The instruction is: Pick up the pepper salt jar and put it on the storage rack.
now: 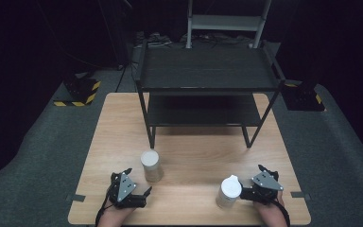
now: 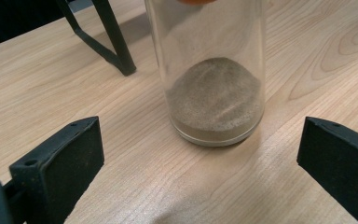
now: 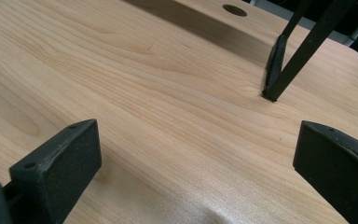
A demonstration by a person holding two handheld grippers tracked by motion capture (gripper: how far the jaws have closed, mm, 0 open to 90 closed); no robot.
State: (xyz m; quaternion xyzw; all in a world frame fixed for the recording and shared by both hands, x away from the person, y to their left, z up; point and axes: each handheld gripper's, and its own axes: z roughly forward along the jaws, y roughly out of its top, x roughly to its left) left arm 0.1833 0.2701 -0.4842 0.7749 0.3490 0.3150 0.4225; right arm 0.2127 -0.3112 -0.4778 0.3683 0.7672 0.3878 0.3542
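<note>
High view: my left gripper [image 1: 131, 187] and right gripper [image 1: 259, 182] rest wide open, empty, on the table [image 1: 194, 151]. The jar [image 1: 151, 165] stands at one o'clock of my left.

Left gripper view: jar [image 2: 212, 88] is clear, slippery-looking and bottom-heavy with sand; I'd grip mid-wall.

Right gripper view: jaws gape over bare wood.

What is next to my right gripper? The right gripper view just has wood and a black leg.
Observer: A white bottle stands close beside the right gripper, to its left in the high view.
Operator: Is there another one?
Observer: Yes, a clear jar stands ahead of the left gripper, whose jaws are open and not touching it.
Operator: What's inside it?
Observer: Greyish powder, heaped at the bottom.
</note>
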